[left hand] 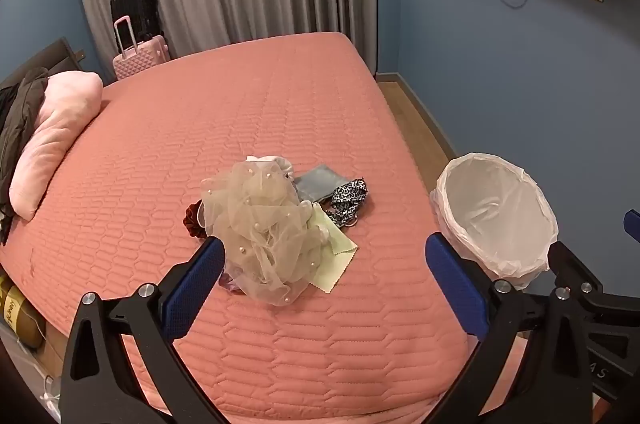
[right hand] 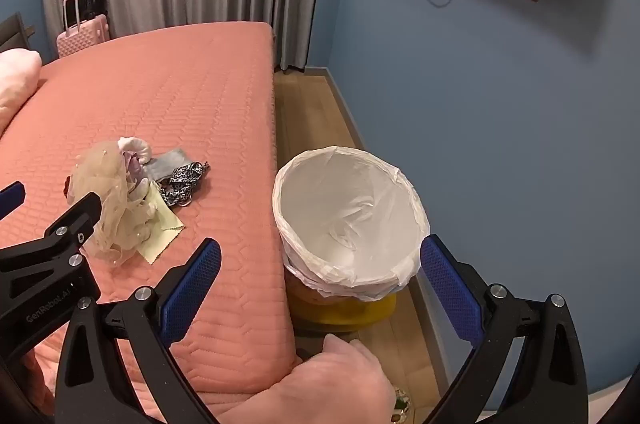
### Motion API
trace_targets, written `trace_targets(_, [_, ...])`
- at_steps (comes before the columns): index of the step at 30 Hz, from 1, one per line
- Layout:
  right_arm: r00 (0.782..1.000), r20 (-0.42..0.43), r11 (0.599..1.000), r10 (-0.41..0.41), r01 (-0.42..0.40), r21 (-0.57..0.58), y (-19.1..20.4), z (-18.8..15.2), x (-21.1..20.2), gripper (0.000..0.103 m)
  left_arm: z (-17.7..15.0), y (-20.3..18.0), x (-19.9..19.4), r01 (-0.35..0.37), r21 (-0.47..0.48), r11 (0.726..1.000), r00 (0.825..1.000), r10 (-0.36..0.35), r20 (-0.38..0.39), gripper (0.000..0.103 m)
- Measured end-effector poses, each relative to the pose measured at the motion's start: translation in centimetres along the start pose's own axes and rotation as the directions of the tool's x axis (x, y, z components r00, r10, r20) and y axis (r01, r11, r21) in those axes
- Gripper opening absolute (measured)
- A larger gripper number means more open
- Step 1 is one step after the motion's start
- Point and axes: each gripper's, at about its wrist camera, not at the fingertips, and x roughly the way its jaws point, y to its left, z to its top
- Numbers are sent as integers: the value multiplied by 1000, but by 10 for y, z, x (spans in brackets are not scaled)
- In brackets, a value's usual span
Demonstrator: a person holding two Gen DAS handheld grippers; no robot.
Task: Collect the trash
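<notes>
A pile of trash lies on the pink bed (left hand: 240, 103): a beige tulle bundle with pearls (left hand: 260, 224), a pale green cloth (left hand: 334, 256), a leopard-print scrunchie (left hand: 348, 199), a grey cloth (left hand: 318, 181) and a dark red scrunchie (left hand: 195, 220). My left gripper (left hand: 324, 248) is open and empty, just in front of the pile. A bin lined with a white bag (right hand: 348, 216) stands on the floor beside the bed. My right gripper (right hand: 320, 252) is open and empty, over the bin's near rim. The pile also shows in the right wrist view (right hand: 120, 199).
A pink pillow (left hand: 56, 135) and dark clothing (left hand: 20, 111) lie at the bed's left end. Pink and black suitcases (left hand: 138, 35) stand by the grey curtain. A blue wall (right hand: 500, 123) with a TV and sockets runs right of the narrow wooden floor strip (right hand: 304, 111).
</notes>
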Motion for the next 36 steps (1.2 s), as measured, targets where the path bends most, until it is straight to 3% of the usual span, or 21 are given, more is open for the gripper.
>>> trace_targets(36, [1000, 4, 1000, -18, 17, 16, -13, 0, -6, 97, 3, 1, -11, -13, -19, 1000, 999, 14, 34, 96])
